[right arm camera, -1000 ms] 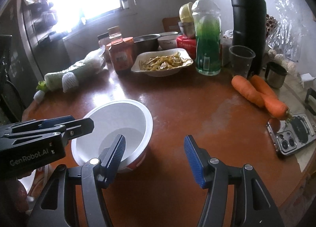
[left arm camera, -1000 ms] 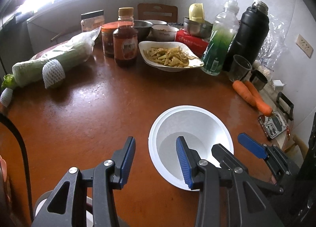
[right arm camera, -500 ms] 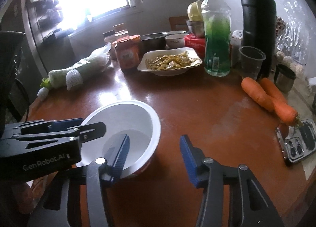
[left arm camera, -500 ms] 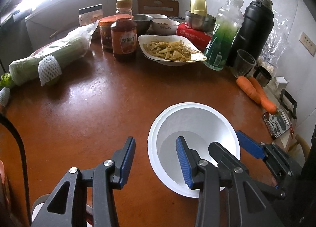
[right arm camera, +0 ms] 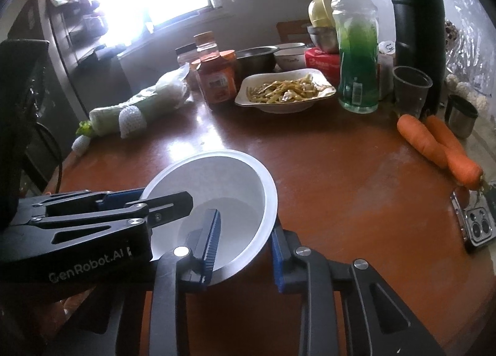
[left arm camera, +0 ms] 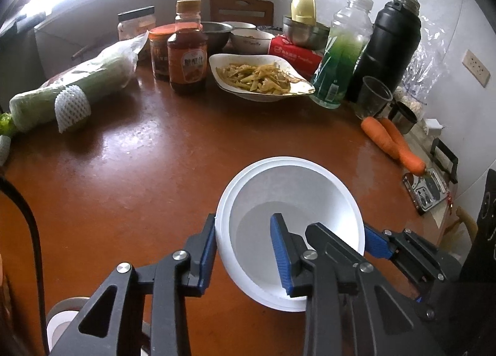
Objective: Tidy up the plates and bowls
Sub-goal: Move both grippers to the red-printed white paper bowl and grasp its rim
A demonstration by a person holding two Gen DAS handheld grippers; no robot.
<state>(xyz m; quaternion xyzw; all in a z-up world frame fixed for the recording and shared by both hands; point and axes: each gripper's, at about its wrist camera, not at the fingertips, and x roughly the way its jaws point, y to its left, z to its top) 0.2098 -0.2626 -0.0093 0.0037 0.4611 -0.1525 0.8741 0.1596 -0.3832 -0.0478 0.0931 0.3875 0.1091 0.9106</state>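
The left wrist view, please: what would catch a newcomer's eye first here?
First, the white bowl near the front of the brown table, with the left hand-held gripper astride its near-left rim and the right hand-held gripper astride the opposite rim. Behind it, the dish of stir-fried vegetables sits among bottles, and two carrots lie at the right edge.

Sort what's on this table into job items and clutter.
Job: white bowl, its rim straddled by the left gripper and right gripper; food plate; steel bowl.
Lying about: carrots, phone, black flask, green bottle, sauce bottle.
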